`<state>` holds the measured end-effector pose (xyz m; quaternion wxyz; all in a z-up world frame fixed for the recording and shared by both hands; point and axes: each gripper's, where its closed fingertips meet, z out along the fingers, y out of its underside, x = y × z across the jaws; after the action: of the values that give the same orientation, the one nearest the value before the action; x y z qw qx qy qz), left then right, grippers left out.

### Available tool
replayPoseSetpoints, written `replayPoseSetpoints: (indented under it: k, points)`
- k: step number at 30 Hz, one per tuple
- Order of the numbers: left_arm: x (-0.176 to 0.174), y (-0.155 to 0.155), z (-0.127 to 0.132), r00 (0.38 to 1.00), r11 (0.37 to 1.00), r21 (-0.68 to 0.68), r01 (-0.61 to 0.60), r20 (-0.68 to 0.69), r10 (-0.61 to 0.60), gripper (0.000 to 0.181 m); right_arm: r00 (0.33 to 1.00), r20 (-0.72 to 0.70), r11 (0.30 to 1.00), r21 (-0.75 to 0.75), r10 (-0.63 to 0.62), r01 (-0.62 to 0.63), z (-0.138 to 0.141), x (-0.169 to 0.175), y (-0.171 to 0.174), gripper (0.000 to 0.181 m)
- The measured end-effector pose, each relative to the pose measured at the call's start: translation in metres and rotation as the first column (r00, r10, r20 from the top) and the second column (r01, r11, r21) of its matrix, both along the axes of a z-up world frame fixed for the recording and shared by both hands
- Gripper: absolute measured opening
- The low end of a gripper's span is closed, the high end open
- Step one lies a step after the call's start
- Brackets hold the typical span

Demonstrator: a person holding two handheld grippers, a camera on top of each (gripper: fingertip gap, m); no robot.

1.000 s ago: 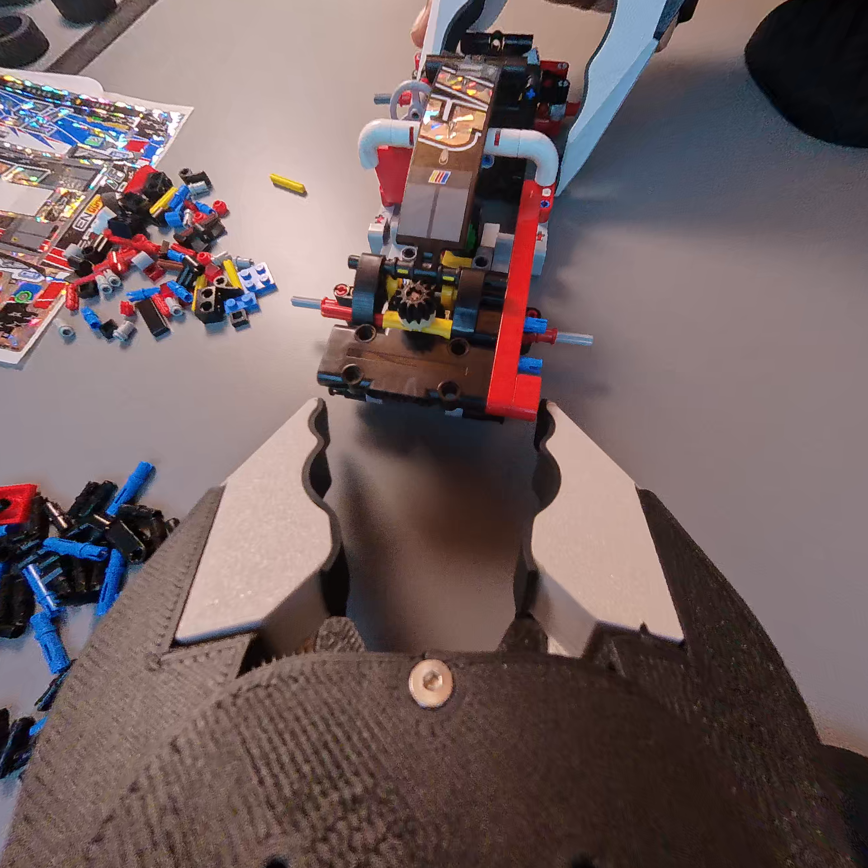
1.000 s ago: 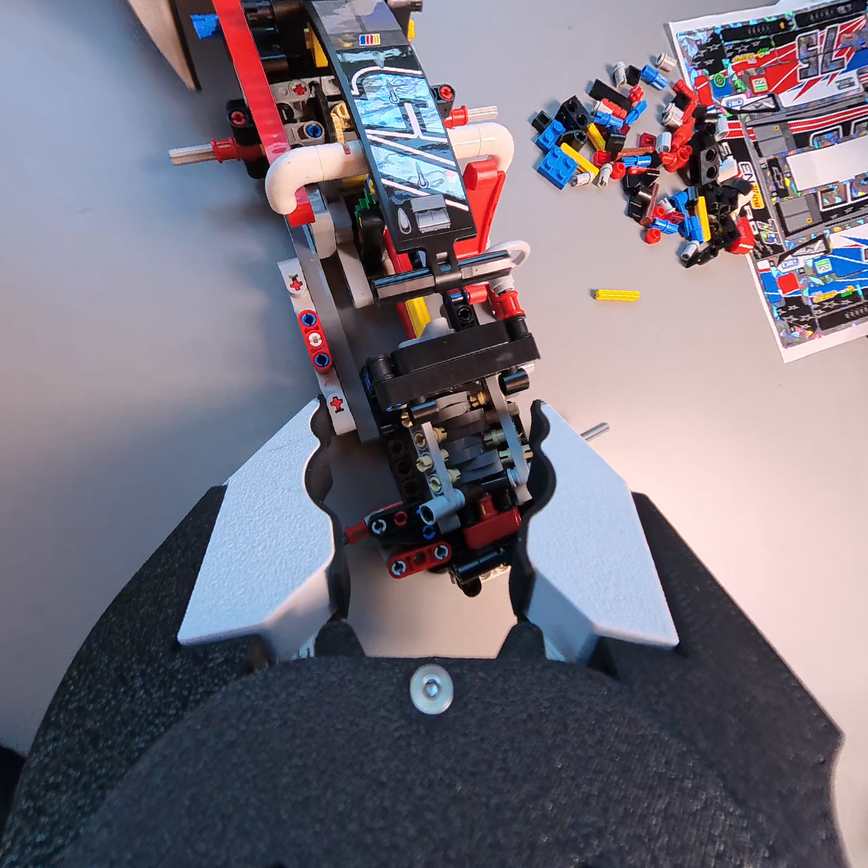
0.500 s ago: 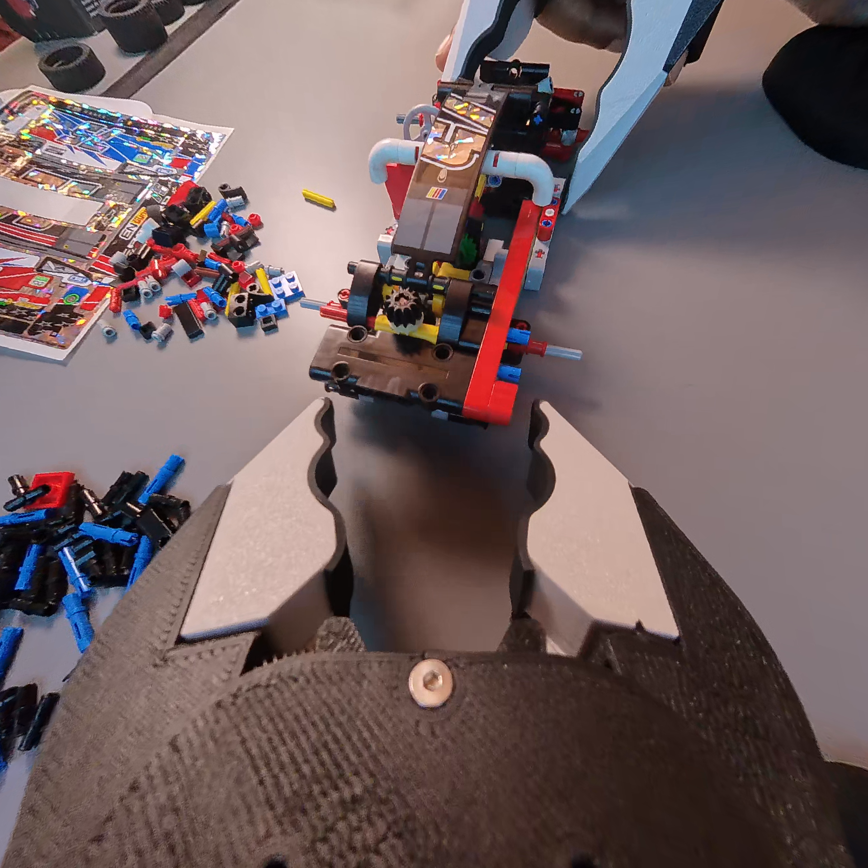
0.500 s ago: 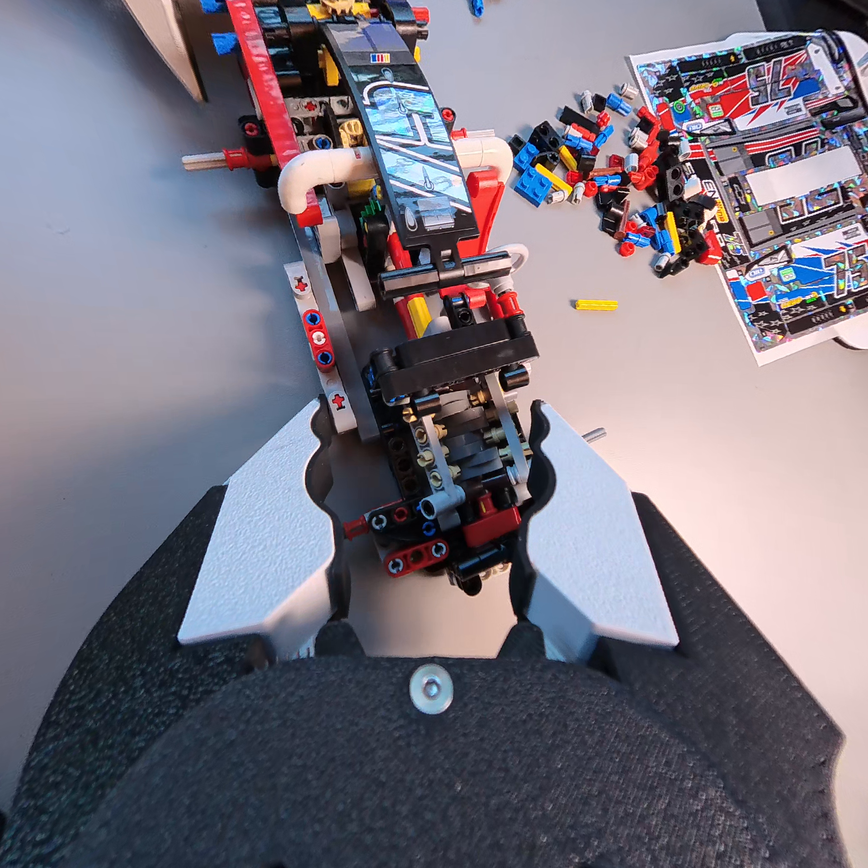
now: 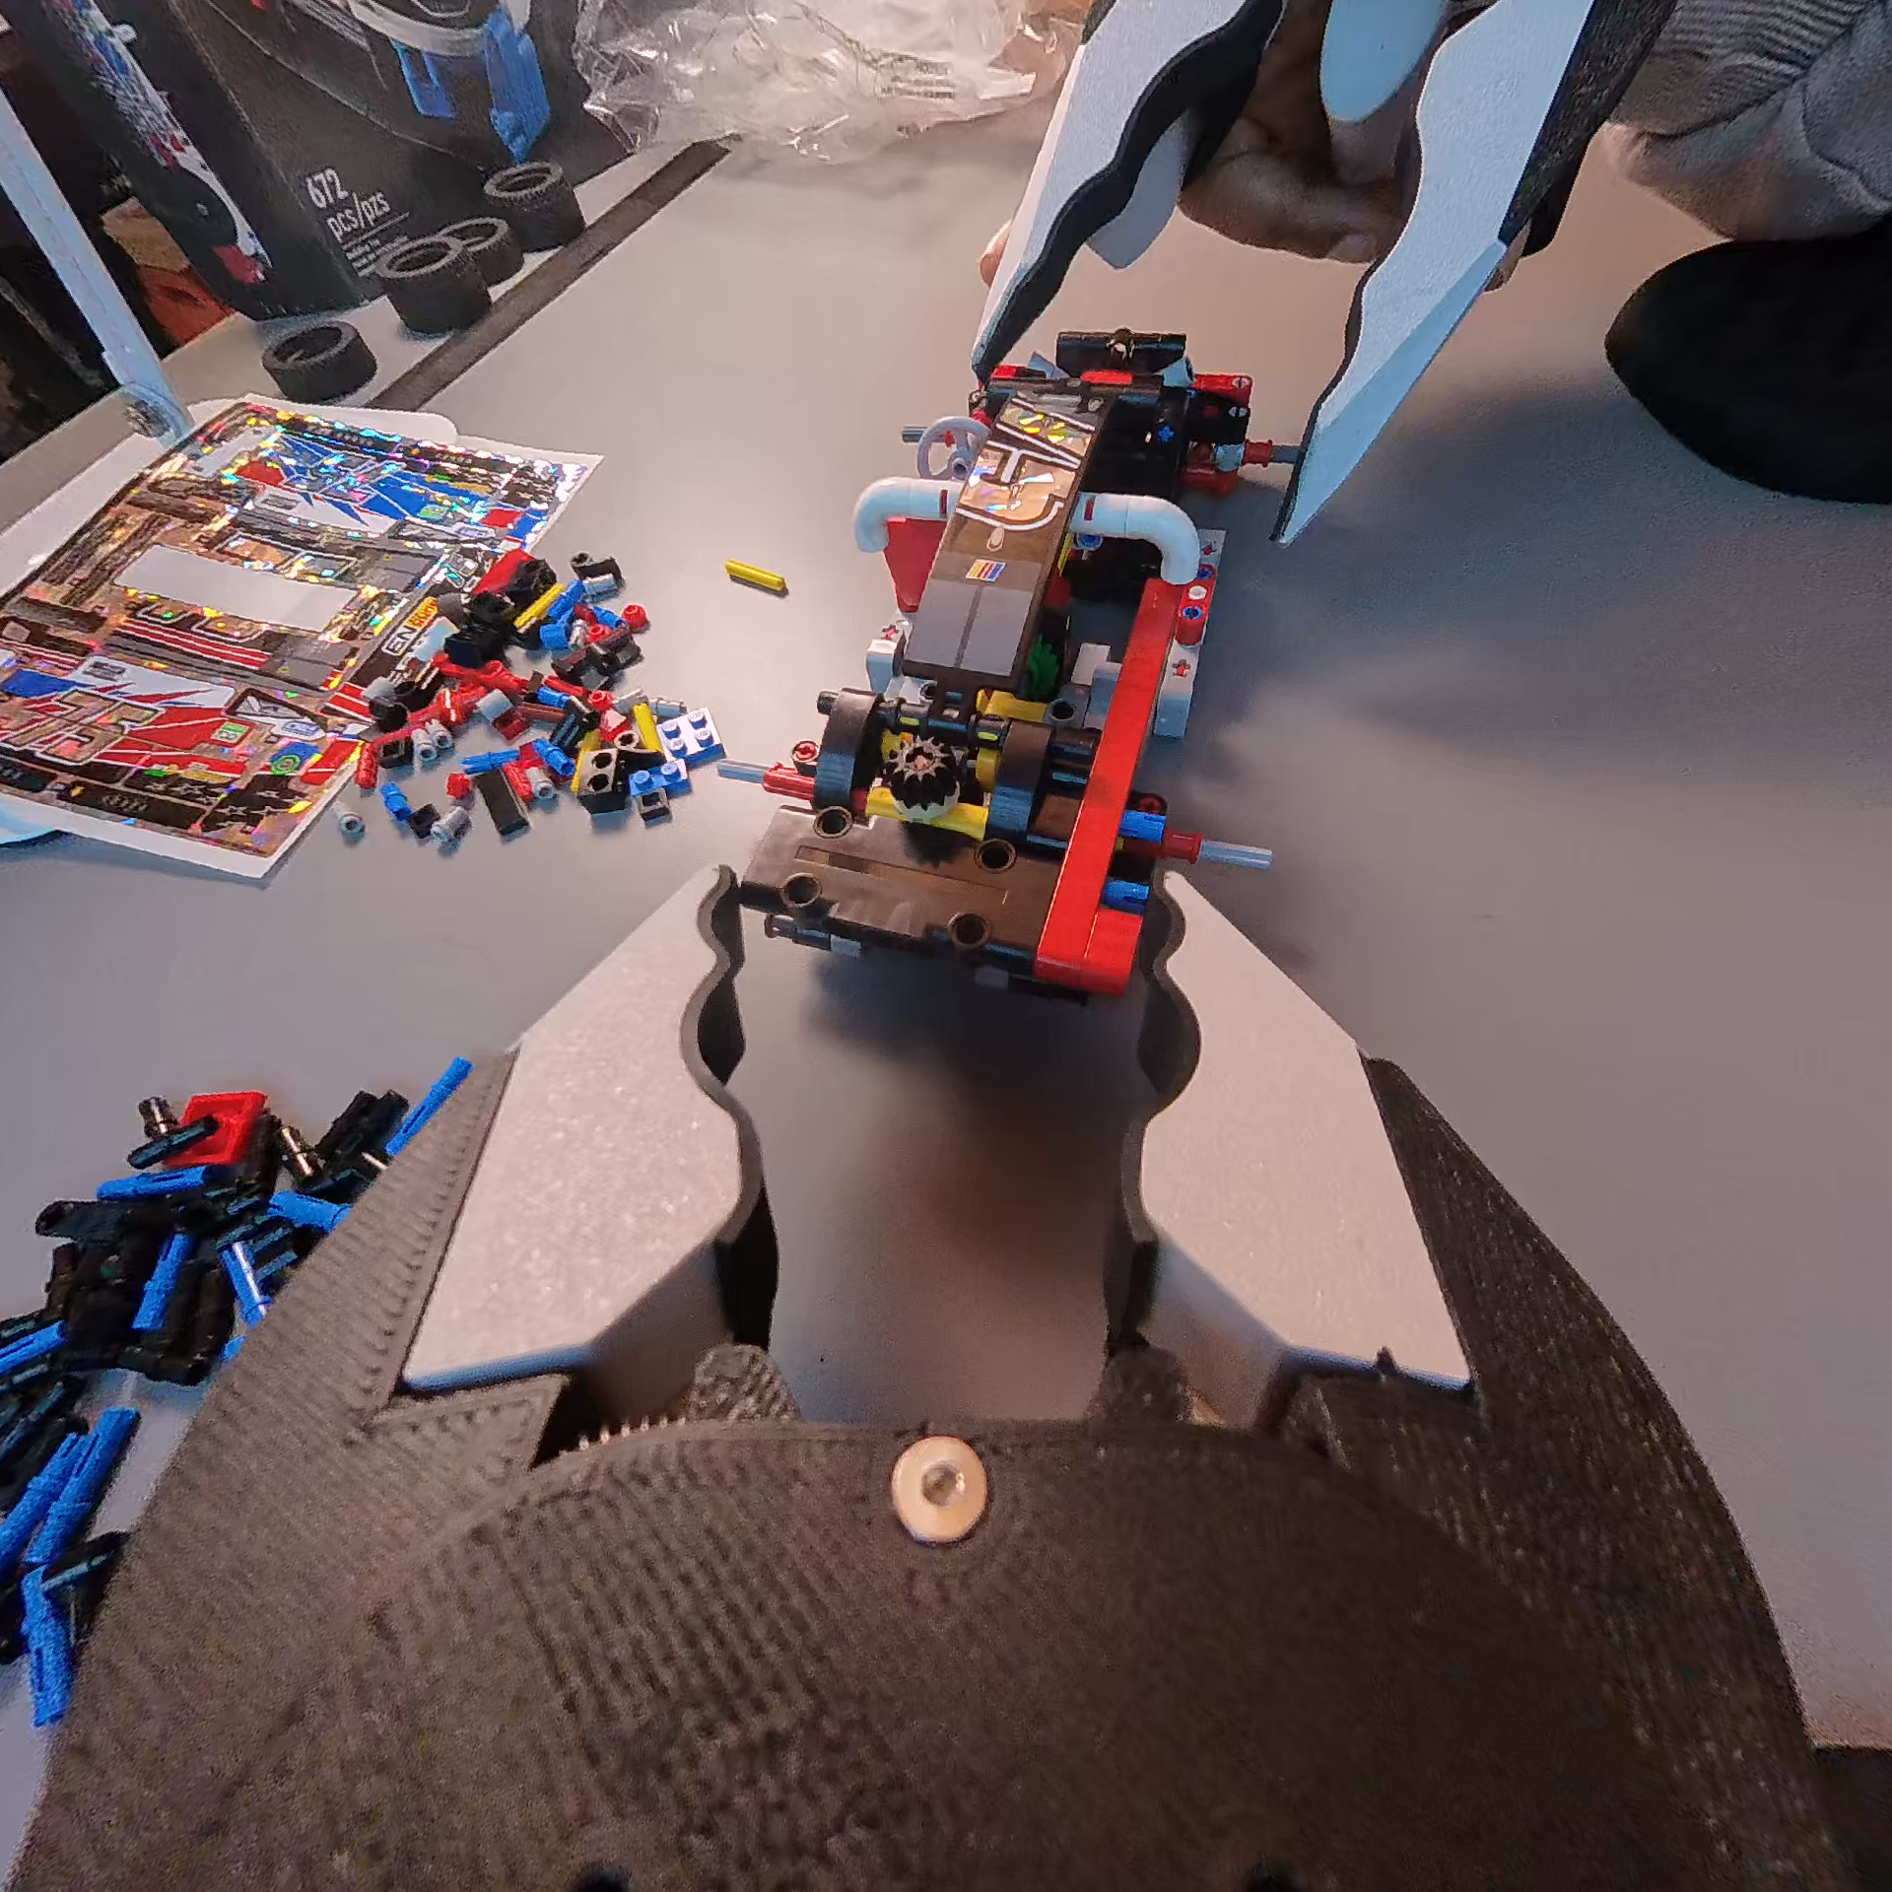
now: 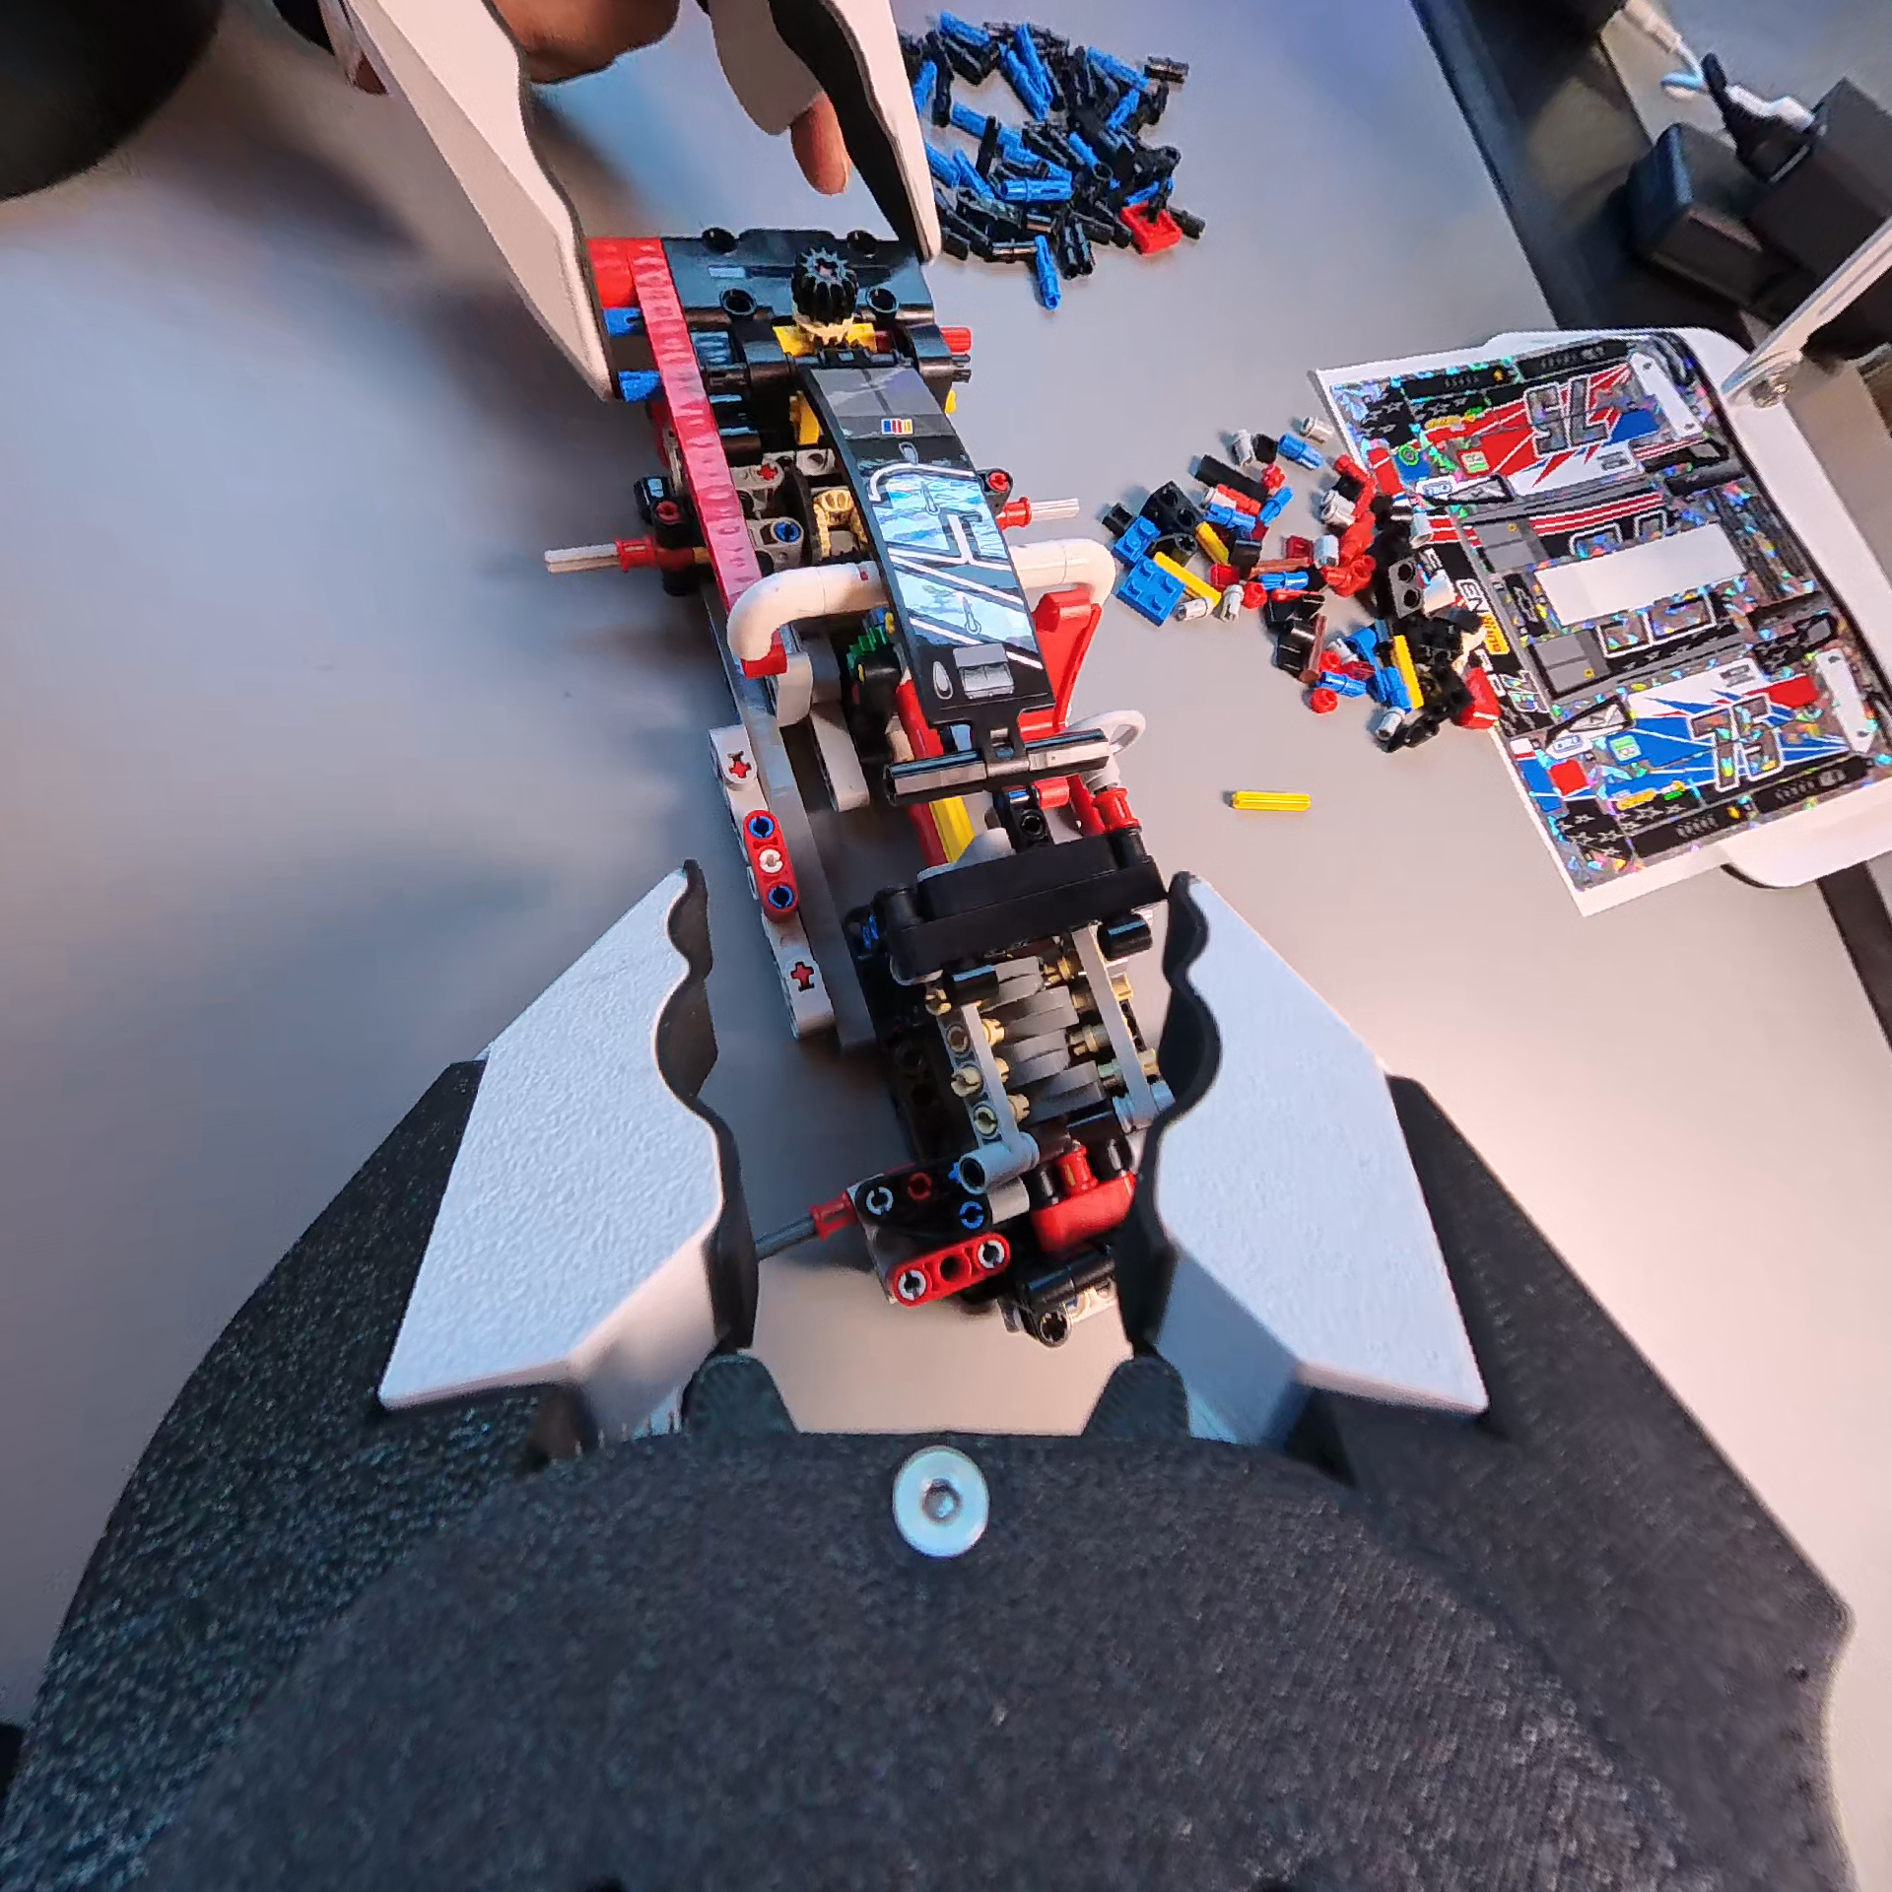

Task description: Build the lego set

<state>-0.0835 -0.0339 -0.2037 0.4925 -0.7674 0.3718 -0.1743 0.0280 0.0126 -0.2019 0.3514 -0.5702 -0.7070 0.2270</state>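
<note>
A half-built lego car chassis lies lengthwise on a grey tabletop, red beam along one side and a black stickered panel on top. The right gripper straddles the engine end of the chassis with its fingers wide; the right-hand finger sits against the model, the other stands clear, so it brackets rather than clamps. The left gripper, fingers also wide and holding nothing, sits at the opposite end, its tips just beside the black plate and gear.

In the left wrist view, a loose heap of small mixed pieces lies at ten o'clock from the chassis, with a shiny sticker sheet beyond it, a lone yellow axle at eleven o'clock, and a pile of blue and black pins at eight o'clock. Spare tyres and a dark box sit at the far edge.

The step in hand looks like steadying or repositioning the chassis between both grippers. The next move likely calls for the right fingers to close on the engine block, freeing the left to fetch a part.
</note>
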Motion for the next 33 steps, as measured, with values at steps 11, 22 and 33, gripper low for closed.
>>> replayPoseSetpoints:
  k: [11, 22, 33]
  points:
    - [0.000, -0.001, 0.000, 0.999, 1.000, 0.020, -0.003, -0.051, 0.004, 0.076, 0.998, -0.062, 0.999, -0.039, -0.014, 0.011, 0.004, -0.004, 0.003, 0.084]
    - [-0.002, -0.002, -0.002, 0.999, 1.000, 0.031, 0.000, -0.041, 0.001, 0.087, 0.999, -0.048, 0.999, -0.039, -0.008, 0.007, -0.004, 0.000, 0.006, 0.086]
    - [-0.005, -0.002, -0.002, 1.000, 1.000, 0.026, -0.005, -0.012, 0.005, 0.089, 0.998, -0.033, 0.997, -0.053, -0.055, 0.053, -0.007, 0.024, 0.026, 0.086]
